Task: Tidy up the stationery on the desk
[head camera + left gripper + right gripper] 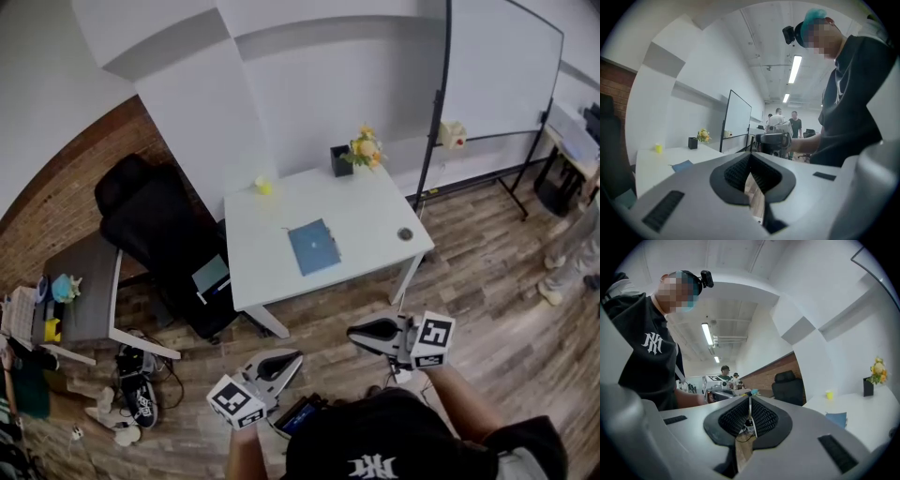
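Observation:
A white desk (375,211) stands ahead of me. On it lie a blue notebook (314,247), a small yellow object (264,187), a small dark round thing (405,233) and a black pen holder (340,160) beside yellow flowers (366,148). My left gripper (298,355) and right gripper (351,332) hover over the wooden floor, well short of the desk, tips facing each other. Both are shut with nothing between the jaws. The left gripper view has its jaws (750,157) closed and the notebook (683,165) far off. The right gripper (750,399) shows the same.
A black office chair (159,234) stands left of the desk. A rolling whiteboard (497,66) stands behind it at the right. A grey side table (89,300) with clutter, plus shoes and cables (131,394), are at the left. A person (574,253) stands at the far right.

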`<state>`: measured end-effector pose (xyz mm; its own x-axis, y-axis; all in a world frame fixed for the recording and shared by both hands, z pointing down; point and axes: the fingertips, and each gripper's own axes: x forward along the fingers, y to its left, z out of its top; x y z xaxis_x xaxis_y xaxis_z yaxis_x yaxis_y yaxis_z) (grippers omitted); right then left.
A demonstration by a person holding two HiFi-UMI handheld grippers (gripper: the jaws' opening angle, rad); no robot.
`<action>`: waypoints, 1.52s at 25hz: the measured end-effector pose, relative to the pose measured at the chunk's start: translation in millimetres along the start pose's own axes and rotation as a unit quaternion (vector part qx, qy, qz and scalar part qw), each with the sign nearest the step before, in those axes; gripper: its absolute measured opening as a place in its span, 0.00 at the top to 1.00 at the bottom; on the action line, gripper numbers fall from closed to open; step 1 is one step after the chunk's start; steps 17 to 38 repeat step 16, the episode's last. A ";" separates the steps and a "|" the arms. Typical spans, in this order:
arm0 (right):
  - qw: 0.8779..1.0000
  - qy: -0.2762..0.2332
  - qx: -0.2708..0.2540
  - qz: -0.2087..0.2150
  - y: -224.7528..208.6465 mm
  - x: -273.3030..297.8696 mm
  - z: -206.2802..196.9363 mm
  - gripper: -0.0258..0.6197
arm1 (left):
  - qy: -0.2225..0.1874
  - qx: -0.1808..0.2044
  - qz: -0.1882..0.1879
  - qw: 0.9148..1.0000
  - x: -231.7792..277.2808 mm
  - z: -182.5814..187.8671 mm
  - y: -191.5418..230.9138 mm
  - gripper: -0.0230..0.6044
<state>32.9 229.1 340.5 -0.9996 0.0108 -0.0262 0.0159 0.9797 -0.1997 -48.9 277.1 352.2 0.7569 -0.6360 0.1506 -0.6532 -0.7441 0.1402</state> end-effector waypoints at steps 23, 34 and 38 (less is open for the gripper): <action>0.998 -0.046 0.028 0.015 -26.4 -34.7 27.3 0.89 | 0.000 0.011 0.004 1.000 54.8 24.9 -11.1 0.96; 0.998 -0.046 0.028 0.015 -26.4 -34.7 27.3 0.89 | 0.000 0.011 0.004 1.000 54.8 24.9 -11.1 0.96; 0.998 -0.046 0.028 0.015 -26.4 -34.7 27.3 0.89 | 0.000 0.011 0.004 1.000 54.8 24.9 -11.1 0.96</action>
